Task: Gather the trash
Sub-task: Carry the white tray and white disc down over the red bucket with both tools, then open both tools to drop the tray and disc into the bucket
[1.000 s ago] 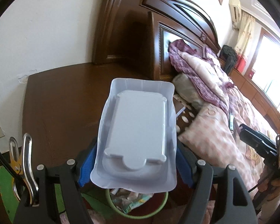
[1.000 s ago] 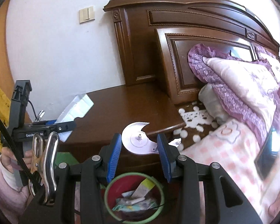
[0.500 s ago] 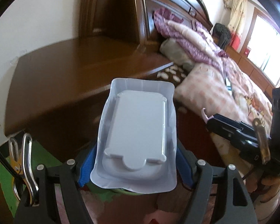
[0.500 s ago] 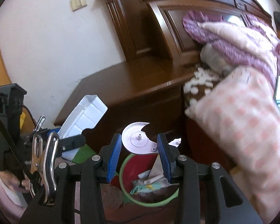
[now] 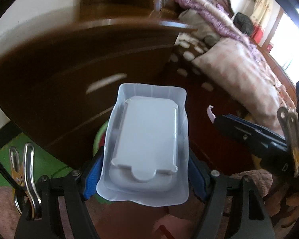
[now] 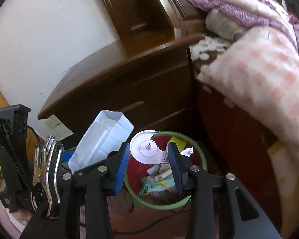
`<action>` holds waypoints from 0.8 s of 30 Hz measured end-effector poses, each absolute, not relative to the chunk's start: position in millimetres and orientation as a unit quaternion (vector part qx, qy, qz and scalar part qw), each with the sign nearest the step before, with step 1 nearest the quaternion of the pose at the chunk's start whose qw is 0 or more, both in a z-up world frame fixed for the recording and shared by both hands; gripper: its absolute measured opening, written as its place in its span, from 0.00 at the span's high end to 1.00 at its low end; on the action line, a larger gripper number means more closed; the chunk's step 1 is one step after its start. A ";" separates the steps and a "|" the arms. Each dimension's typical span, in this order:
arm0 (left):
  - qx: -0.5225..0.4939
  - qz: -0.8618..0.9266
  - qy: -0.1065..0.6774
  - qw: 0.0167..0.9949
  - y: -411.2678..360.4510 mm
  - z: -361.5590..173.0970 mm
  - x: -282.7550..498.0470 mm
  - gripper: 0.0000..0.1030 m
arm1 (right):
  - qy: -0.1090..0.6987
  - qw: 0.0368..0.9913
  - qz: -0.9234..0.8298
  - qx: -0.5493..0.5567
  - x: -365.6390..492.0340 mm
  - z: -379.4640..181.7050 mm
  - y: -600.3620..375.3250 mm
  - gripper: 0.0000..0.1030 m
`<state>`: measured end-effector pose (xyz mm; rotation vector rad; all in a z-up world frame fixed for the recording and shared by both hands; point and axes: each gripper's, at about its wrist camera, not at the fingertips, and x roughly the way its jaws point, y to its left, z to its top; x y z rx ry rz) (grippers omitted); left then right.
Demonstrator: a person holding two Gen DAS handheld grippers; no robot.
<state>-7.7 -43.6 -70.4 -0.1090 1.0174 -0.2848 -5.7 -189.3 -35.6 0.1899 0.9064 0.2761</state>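
In the left wrist view, our left gripper (image 5: 145, 171) fills the lower middle of the frame, its blue pads (image 5: 92, 176) pressed against the two long sides of a white plastic tray (image 5: 147, 145) that stands wide between them, bottom side facing the camera. Just behind the tray's left edge we see a sliver of the green-rimmed trash bin (image 5: 98, 137). At the right of that frame our right gripper (image 5: 247, 129) reaches in from the edge, a pale bit of plastic at its tip.

In the right wrist view, the right gripper (image 6: 148, 159) sits at the lower middle, its jaws about half apart and closed on a flat white plastic disc piece (image 6: 147, 150) with a small peg at its centre. The piece hangs above the trash bin (image 6: 201, 155), which stands on the floor at the lower centre of the frame and holds crumpled wrappers (image 6: 159, 181). The tray (image 6: 103, 139) shows at the lower left, tilted, just left of the bin.

A dark wooden nightstand (image 6: 119, 73) crosses the middle of the frame, blurred, and a pink checked pillow (image 6: 259, 75) lies at the right; whether the bin touches the nightstand we cannot tell.
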 end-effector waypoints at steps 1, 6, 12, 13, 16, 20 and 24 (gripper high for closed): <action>-0.052 -0.133 0.490 0.860 -43.9 -74.3 -5.7 0.24 | 0.446 0.880 0.134 0.096 -0.7 -42.2 -189.1 0.61; -0.053 -0.125 0.509 0.850 -47.5 -97.1 3.4 0.24 | 0.491 0.852 0.137 0.119 26.1 -68.1 -193.4 0.61; -0.061 -0.110 0.534 0.836 -46.0 -124.6 17.0 0.24 | 0.521 0.832 0.128 0.143 46.2 -92.6 -196.6 0.61; -0.058 -0.108 0.536 0.835 -46.3 -127.7 19.4 0.24 | 0.527 0.829 0.125 0.142 49.6 -98.0 -196.1 0.61; -0.051 -0.093 0.546 0.831 -48.0 -136.8 25.4 0.24 | 0.548 0.819 0.106 0.131 61.4 -113.5 -196.8 0.61; -0.049 -0.090 0.554 0.826 -50.3 -148.3 32.7 0.24 | 0.568 0.804 0.097 0.148 69.6 -133.9 -203.5 0.61; -0.042 -0.096 0.565 0.818 -56.3 -161.3 38.3 0.24 | 0.577 0.798 0.100 0.143 72.0 -148.1 -206.0 0.61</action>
